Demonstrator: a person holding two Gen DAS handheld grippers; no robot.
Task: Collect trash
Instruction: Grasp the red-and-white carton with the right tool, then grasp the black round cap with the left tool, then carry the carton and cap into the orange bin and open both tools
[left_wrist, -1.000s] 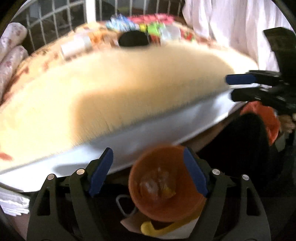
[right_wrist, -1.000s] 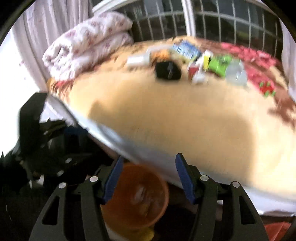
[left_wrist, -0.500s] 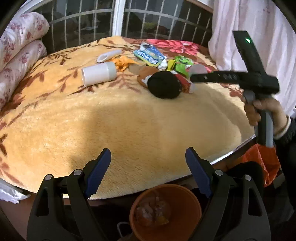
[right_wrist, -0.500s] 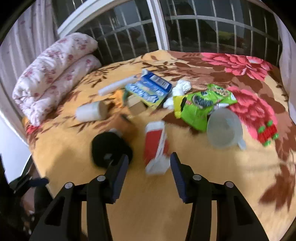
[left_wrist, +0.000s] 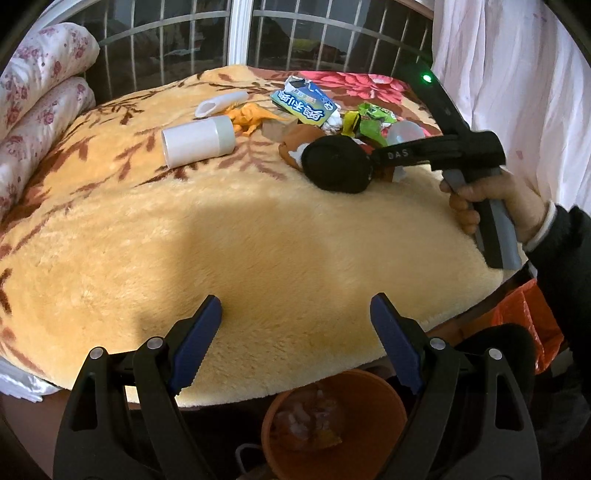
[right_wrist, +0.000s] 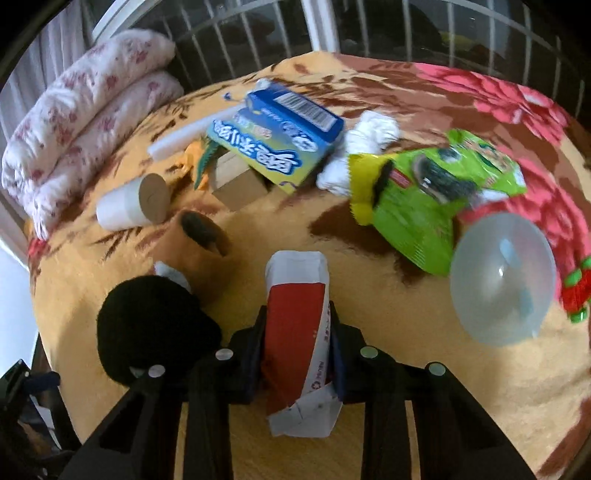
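My right gripper (right_wrist: 297, 328) is shut on a red and white carton (right_wrist: 295, 325) lying on the blanket. Beyond it lie a blue carton (right_wrist: 280, 140), a green snack bag (right_wrist: 432, 188), crumpled white paper (right_wrist: 369, 136) and a white cup (right_wrist: 129, 205). My left gripper (left_wrist: 295, 332) is open and empty above the bed's near edge. An orange bin (left_wrist: 332, 421) with scraps in it stands on the floor below it. The right gripper's handle (left_wrist: 465, 155) shows in the left wrist view, over the trash pile.
A black plush ball (right_wrist: 155, 328) and a brown plush toy (right_wrist: 199, 240) lie left of the red carton. A clear plastic lid (right_wrist: 502, 280) lies to its right. Folded quilts (right_wrist: 85, 118) sit far left. A barred window (left_wrist: 240, 33) stands behind. An orange bag (left_wrist: 528, 317) hangs right.
Both grippers rose from the bin to bed level. My right gripper moved forward over the trash and shut on the red and white carton.
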